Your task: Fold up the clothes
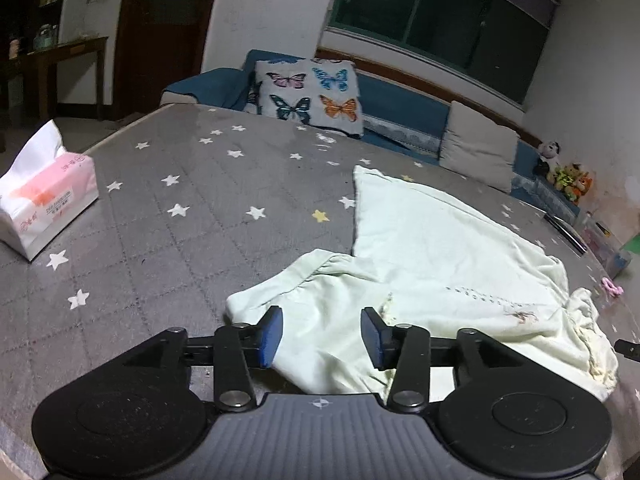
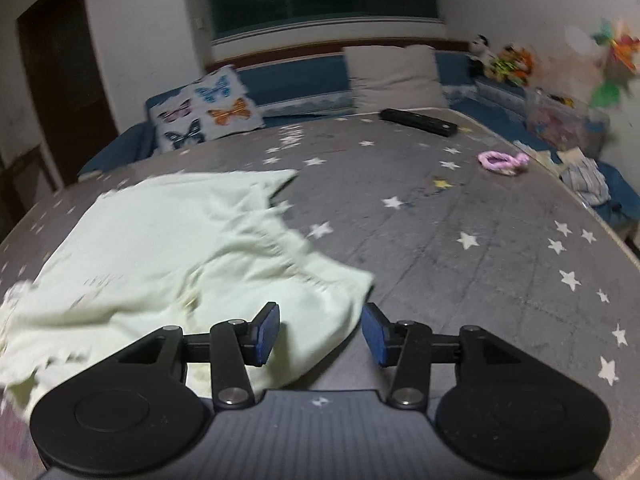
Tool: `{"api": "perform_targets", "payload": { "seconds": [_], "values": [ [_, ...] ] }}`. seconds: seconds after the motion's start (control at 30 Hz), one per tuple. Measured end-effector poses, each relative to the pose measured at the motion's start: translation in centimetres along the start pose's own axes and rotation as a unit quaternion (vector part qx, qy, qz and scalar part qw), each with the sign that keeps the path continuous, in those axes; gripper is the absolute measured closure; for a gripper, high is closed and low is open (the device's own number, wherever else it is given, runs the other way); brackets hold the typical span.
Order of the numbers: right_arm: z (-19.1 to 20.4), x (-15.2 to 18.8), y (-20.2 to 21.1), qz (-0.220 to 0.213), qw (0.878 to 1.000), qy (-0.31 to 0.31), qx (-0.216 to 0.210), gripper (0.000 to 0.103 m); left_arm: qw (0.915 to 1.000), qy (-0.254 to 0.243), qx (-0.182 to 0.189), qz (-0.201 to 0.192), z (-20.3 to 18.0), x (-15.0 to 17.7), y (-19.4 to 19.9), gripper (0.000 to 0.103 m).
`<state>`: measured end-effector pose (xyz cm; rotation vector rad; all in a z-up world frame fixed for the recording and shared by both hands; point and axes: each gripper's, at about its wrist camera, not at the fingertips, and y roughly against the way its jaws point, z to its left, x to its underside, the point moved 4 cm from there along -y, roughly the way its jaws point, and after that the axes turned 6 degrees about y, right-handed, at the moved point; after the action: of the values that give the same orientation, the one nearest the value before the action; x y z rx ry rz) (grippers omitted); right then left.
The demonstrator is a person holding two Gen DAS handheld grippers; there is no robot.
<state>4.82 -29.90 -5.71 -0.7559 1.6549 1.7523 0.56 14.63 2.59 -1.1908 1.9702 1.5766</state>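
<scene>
Grey star-printed quilted cover [image 1: 168, 216] spreads over the worktop, with a blue sofa [image 1: 400, 100] behind it under a dark window [image 1: 440, 12].

My left gripper [image 1: 322, 334] stands partly open; a sleeve of the pale green garment [image 1: 432, 256] lies beneath the gap, and neither blue pad presses on it. My right gripper [image 2: 320, 334] is likewise partly open, above the garment's [image 2: 172, 248] near right corner, with no cloth pinched.

Outward from the left gripper, the garment lies spread and rumpled across the cover. A tissue pack [image 1: 44, 208] sits at the far left edge. A butterfly cushion [image 1: 308, 94] leans on the sofa. A pink hair tie [image 2: 503, 161] and a black remote [image 2: 418, 121] lie well apart from the garment.
</scene>
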Motion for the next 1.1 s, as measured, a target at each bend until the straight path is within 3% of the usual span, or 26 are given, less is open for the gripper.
{"api": "perform_targets", "payload": {
  "seconds": [0.23,0.3,0.33,0.37,0.4,0.47,0.53,0.63,0.9,1.1],
  "values": [
    [-1.5,0.3,-3.8,0.024,0.998,-0.052,-0.006,0.065,0.9991,0.023,-0.037,0.0,1.8,-0.7,-2.1,0.048],
    [-1.0,0.6,-4.0,0.019,0.999,-0.041,0.0,0.069,0.9987,0.025,-0.045,0.004,2.1,-0.7,-3.0,0.048],
    [-0.8,0.6,-4.0,0.016,0.999,-0.032,0.005,0.072,0.9987,0.025,-0.045,0.007,2.3,-0.7,-3.4,0.05],
    [-0.7,0.7,-3.9,0.016,0.999,-0.03,0.004,0.084,0.9985,0.023,-0.049,0.011,2.4,-0.7,-3.9,0.05],
    [-0.7,0.8,-4.0,0.018,0.999,-0.031,-0.001,0.093,0.9982,0.021,-0.054,0.015,2.5,-0.6,-4.3,0.053],
    [-0.7,0.9,-4.0,0.019,0.999,-0.032,-0.004,0.1,0.9982,0.022,-0.054,0.017,2.7,-0.4,-4.6,0.073],
    [-0.8,0.9,-3.6,0.015,0.999,-0.038,-0.005,0.1,0.9982,0.024,-0.052,0.019,2.9,-0.2,-4.8,0.09],
    [-1.2,0.8,-2.2,-0.003,0.999,-0.047,0.002,0.101,0.9983,0.023,-0.052,0.015,3.0,-0.1,-4.4,0.096],
    [-1.6,1.4,3.7,-0.035,0.998,-0.044,0.038,0.101,0.9984,0.016,-0.053,0.01,2.8,0.6,-1.0,0.097],
    [-1.8,4.2,3.2,0.022,0.998,-0.037,0.047,0.098,0.997,-0.001,-0.069,0.034,2.9,1.4,-0.6,0.091]
  ]
}}
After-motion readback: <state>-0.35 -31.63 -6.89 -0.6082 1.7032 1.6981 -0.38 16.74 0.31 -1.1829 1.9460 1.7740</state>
